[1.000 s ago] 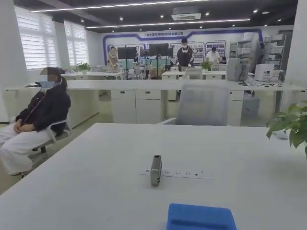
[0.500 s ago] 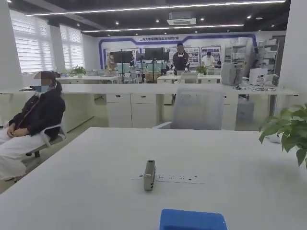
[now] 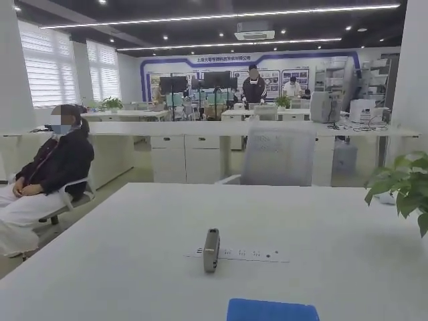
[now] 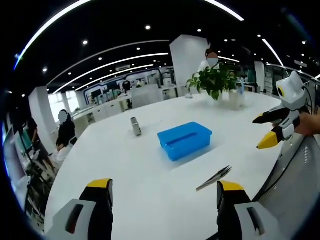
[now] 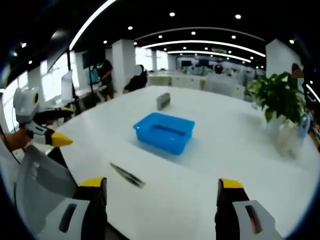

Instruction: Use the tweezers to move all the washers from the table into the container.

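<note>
While both tools hang spread at the near side of the bench (image 4: 125, 165), the tweezers (image 4: 214, 178) lie flat and untouched.

The left tool (image 4: 165, 186) and the right tool (image 5: 161, 183) each have their jaws wide apart, gripping nothing. The tweezers lie just ahead of the left tool's right jaw, and ahead of the right tool's left jaw, close to the bench edge. Beyond them sits the blue container (image 4: 185, 139), with bare white bench open all round it. A small grey device (image 4: 135, 126) stands farther on, and a potted plant (image 4: 214, 80) stands towards the far edge. Lettering on the blue-framed back wall (image 3: 247, 57) is too small to read.
</note>
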The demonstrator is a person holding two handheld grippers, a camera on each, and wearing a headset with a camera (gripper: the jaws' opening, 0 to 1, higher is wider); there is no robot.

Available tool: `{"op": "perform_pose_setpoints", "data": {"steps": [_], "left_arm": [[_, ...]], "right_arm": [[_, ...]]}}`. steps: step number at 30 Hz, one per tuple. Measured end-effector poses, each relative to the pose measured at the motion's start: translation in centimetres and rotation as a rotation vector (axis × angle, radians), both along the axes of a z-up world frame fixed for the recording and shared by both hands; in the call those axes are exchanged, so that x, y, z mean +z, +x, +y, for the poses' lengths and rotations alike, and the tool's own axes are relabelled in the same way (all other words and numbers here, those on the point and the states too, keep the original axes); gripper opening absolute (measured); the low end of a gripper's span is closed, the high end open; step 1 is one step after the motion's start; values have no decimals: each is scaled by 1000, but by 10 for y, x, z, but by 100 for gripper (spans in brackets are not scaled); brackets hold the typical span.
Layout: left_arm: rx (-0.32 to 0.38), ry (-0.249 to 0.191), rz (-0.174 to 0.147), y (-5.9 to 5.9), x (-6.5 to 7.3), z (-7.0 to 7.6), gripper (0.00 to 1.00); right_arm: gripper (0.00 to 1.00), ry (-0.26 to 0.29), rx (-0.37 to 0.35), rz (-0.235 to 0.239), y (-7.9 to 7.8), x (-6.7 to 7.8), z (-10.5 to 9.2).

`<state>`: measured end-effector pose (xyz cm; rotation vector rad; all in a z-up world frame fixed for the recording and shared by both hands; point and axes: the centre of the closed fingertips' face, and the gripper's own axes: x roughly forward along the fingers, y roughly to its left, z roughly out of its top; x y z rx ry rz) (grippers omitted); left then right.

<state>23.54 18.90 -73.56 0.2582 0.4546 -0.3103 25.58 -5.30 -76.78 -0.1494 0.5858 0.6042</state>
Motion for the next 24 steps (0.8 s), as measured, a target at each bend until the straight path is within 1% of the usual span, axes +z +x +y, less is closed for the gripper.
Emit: {"op": "perform_pose_setpoints", "data": {"steps": [4,6,10,18,24], "left_arm": [[4,6,-4,0,2,1,88],[9,4,-8,0,2,1,88],[20,-4,-11,0,2,1,89],[32,-7,-15,-1,2,4,89],[37,-11,-7,-2,-1,6,89]], "right_arm": [[90,-8,7,6,-1,-2,2],[90,-19,15,1,-2,-3,3],[90,-29,23,7,-3,-4,3],[89,-28,24,9,-5,-3,4],[90,-28,21,8,-6,-2,3]]}}
